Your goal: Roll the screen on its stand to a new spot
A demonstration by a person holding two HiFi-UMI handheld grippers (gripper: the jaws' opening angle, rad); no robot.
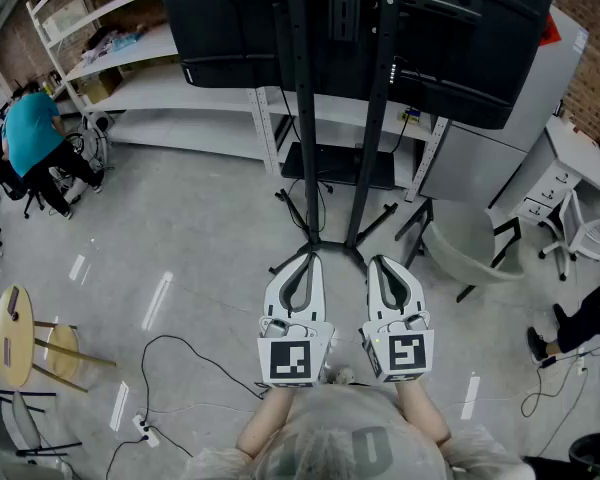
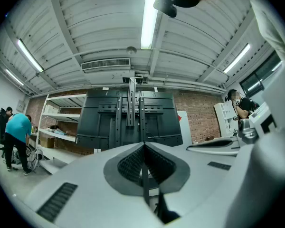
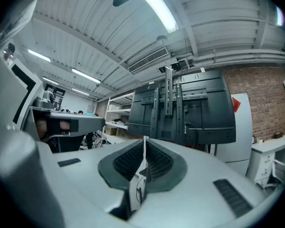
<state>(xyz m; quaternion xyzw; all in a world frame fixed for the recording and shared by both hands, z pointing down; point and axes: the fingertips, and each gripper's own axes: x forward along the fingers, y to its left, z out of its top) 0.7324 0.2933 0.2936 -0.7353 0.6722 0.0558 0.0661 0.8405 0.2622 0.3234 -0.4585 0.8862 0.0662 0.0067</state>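
Head view: we see the screen (image 1: 450, 38) from the back, at the top of the frame. It is mounted on a black stand (image 1: 298, 138) with two uprights. The stand's legs spread on the grey floor (image 1: 200, 228). White shelves (image 1: 170, 78) sit behind it, and a white cabinet (image 1: 540, 98) is to its right. The left gripper (image 1: 309, 258) and right gripper (image 1: 376, 261) are side by side, just apart from each other, both pointing at the stand. Their tips show just below where the legs meet, and we can't tell contact from this view. Both jaw pairs look closed. A grey chair (image 1: 470, 253) stands just right of the stand. A person in teal (image 1: 30, 133) is far left by the shelves. A wooden stool (image 1: 15, 333) is lower left, and a cable (image 1: 185, 353) loops on the floor near it.

Left gripper view: the jaws are pressed together with nothing between them. We see the screen (image 2: 128, 122) upright and centred past the tips, clearly apart from them. The right gripper shows at the right edge and the person in teal at the left.

Right gripper view: the jaws are together and empty. The screen (image 3: 185, 113) stands ahead, slightly right of the tips, not touched. The left gripper shows at the left.
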